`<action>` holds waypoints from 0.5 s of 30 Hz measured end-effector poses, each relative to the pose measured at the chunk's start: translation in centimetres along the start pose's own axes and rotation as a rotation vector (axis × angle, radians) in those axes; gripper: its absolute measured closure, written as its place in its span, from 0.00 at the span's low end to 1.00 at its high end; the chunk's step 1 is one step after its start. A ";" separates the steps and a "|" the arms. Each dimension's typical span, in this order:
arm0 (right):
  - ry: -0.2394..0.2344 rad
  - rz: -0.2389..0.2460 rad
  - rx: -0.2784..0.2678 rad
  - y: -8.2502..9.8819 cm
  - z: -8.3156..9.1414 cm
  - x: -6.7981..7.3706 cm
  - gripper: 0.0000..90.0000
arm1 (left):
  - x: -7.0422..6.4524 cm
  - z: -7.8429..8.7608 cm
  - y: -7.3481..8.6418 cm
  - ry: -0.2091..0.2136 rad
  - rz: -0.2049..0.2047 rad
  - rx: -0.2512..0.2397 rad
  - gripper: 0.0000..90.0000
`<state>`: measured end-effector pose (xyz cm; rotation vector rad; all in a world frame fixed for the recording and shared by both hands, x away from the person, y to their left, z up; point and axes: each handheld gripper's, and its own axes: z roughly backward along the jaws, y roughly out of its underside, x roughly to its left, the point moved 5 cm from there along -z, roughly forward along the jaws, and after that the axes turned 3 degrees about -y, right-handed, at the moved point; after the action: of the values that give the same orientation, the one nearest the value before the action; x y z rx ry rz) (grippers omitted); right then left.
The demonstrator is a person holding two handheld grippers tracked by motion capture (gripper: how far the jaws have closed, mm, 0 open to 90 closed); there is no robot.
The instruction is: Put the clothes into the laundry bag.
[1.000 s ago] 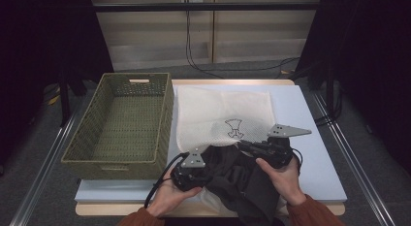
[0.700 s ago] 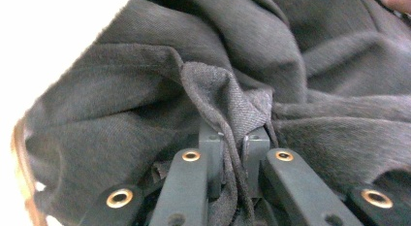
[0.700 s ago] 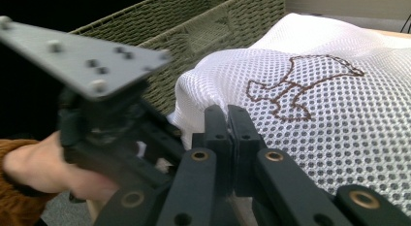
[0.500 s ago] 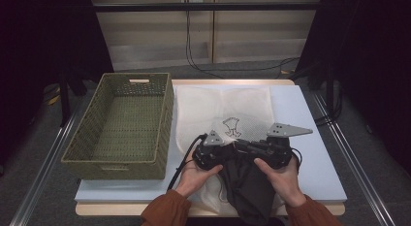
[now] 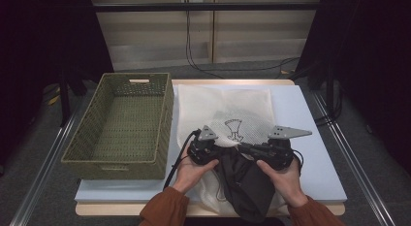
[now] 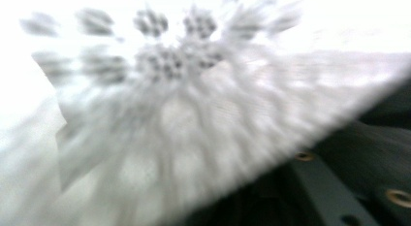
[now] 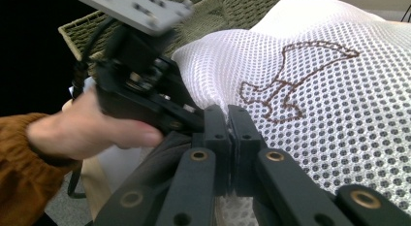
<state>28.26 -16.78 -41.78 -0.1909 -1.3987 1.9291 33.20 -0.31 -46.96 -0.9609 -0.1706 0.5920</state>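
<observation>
This looks like a lab or recording studio rather than a home. The desk (image 5: 320,138) is a plain wooden board with a pale blue pad on top, standing on grey carpet between metal rails (image 5: 43,172). Black curtains (image 5: 43,37) close off both sides, and bare pale panels (image 5: 160,32) stand behind it. Cables (image 5: 194,46) hang from a socket on a dark bar and trail across the floor. A woven basket (image 5: 121,124) sits on the desk like a staged prop.
</observation>
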 end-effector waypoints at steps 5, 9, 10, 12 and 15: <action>0.002 0.004 0.005 0.2 -0.2 -0.2 0.98 | -0.5 1.6 0.4 -0.041 -0.103 -0.011 0.67; 0.010 -0.009 0.018 0.8 -0.4 -0.7 0.98 | -0.7 3.0 1.1 -0.024 -0.069 -0.051 0.60; 0.012 -0.007 0.018 0.8 -0.4 -0.8 0.98 | -0.7 3.4 1.2 -0.018 -0.054 -0.058 0.59; 0.014 -0.009 0.021 0.8 -0.5 -0.8 0.98 | -0.8 4.2 1.1 -0.012 -0.045 -0.070 0.56; 0.016 -0.008 0.022 0.8 -0.5 -0.8 0.98 | -1.6 5.6 0.9 -0.029 -0.099 -0.072 0.52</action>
<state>28.69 -17.03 -42.93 -0.1898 -1.3649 1.9311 29.30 3.21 -44.30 -1.0081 -0.2655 0.5118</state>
